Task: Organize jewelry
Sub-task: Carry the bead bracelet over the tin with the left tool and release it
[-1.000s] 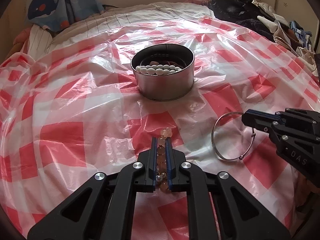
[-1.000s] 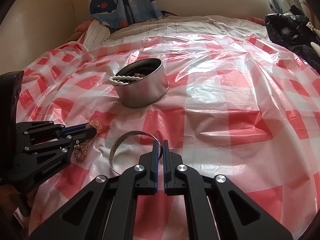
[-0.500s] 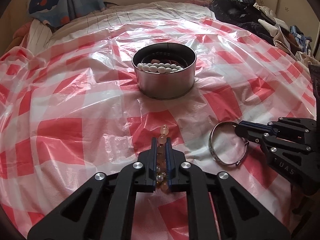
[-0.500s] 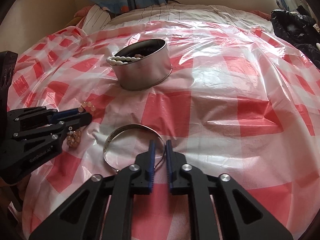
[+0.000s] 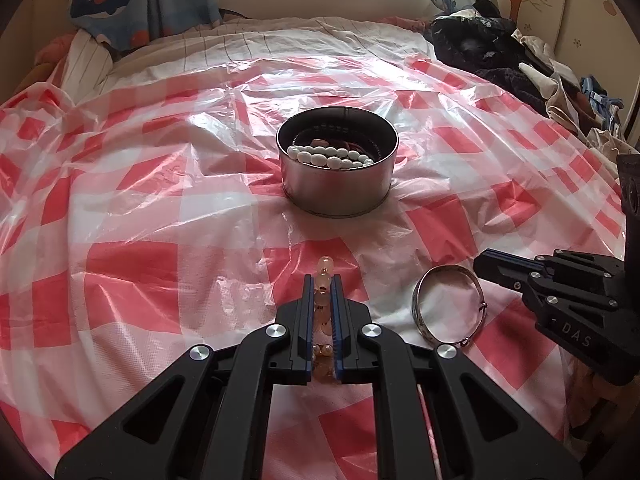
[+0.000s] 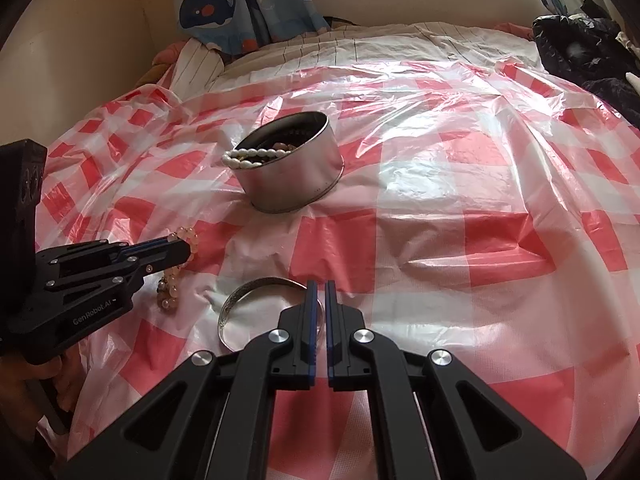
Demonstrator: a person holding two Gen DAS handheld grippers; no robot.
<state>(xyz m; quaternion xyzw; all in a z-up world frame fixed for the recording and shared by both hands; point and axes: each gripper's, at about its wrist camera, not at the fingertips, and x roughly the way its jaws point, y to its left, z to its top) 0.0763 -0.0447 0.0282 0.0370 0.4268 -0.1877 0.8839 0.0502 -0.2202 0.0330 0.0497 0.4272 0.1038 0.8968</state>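
Observation:
My left gripper [image 5: 322, 280] is shut on a pink bead bracelet [image 5: 324, 266], whose beads poke out past the fingertips. From the right wrist view the bracelet [image 6: 170, 288] dangles below that gripper [image 6: 182, 248]. My right gripper [image 6: 319, 286] is shut on the thin edge of a silver bangle [image 6: 256, 290]. In the left wrist view the bangle [image 5: 420, 300] stands tilted on the sheet beside the right gripper [image 5: 480, 262]. A round metal tin [image 5: 338, 188] sits farther back, holding a white pearl strand [image 5: 328, 158] and darker pieces.
A red-and-white checked plastic sheet [image 5: 160, 208] covers the bed. A heap of dark clothes [image 5: 500, 52] lies at the back right. A whale-print curtain [image 6: 224, 4] hangs at the back left, with a wall behind it.
The bangle lay flat a second ago and now stands tilted, its gripped side raised. The left gripper still holds the bead bracelet in about the same place.

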